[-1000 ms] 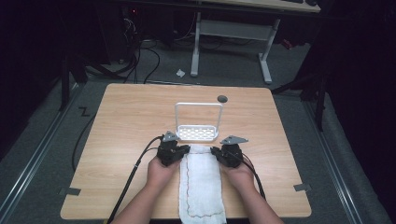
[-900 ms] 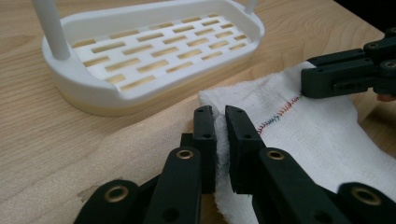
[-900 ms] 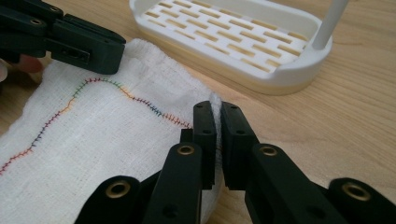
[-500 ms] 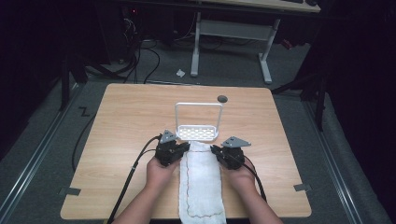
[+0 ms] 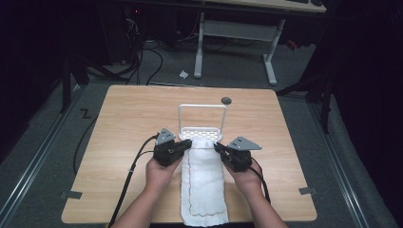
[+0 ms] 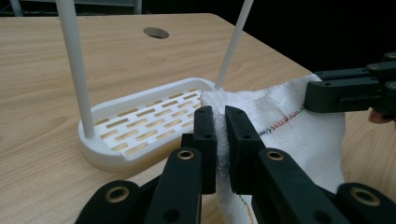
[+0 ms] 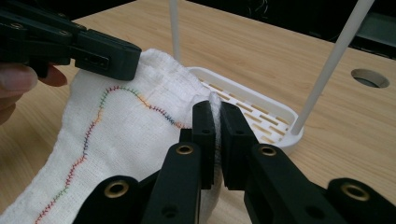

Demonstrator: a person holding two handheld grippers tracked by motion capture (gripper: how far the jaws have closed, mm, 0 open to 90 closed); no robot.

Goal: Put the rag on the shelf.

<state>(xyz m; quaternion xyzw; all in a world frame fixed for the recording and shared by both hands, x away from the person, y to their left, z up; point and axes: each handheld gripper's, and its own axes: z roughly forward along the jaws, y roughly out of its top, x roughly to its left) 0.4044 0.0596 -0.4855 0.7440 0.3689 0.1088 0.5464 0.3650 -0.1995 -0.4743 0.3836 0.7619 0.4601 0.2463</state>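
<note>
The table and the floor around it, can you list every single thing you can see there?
towel: one, white with rainbow stitching, lying down the table's near middle, far end lifted onto the rack
rack: one, white, slotted base with a tall hoop, table centre
table: one, light wood, with a round hole near the far edge
desk frame: one, white legs, on the floor behind
cables: several, black, floor at back left
left claw: one, black, pinching the towel's far left corner
right claw: one, black, pinching its far right corner
hands: two, holding the claws
</note>
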